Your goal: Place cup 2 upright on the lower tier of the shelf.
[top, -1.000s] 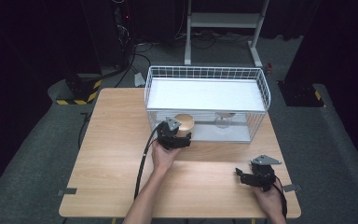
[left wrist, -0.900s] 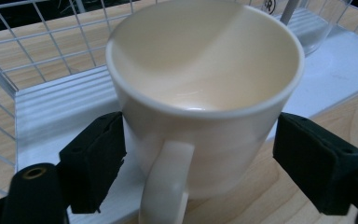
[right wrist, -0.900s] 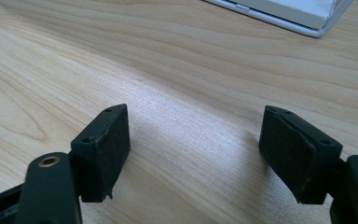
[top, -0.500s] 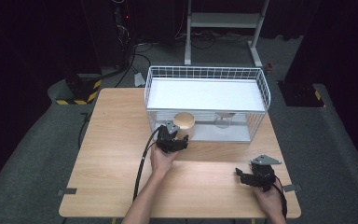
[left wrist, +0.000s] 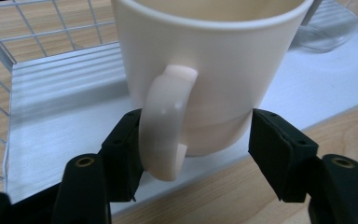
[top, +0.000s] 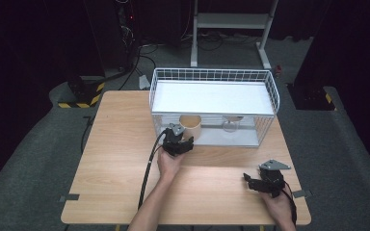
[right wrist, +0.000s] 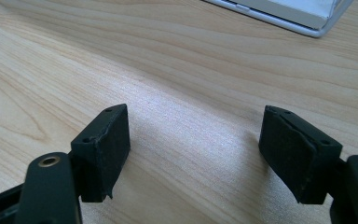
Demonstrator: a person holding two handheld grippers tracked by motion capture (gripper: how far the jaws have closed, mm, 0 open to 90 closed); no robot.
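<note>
Mug (left wrist: 214, 70) rim beyond the top edge

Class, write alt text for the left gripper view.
A cream ceramic mug stands on the white rack's shelf, the left gripper closed on its base, one of the black fingers at each side, handle toward the camera.

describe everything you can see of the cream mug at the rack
The cream ceramic-looking mug has a smooth, glossy wall, a rounded rim and a looped handle facing the camera. It stands upright on the white lower shelf of the white wire rack, near its front edge. The left hand-held gripper, its jaws having just been closing, presses its black pads against the mug's base on both sides.
</note>
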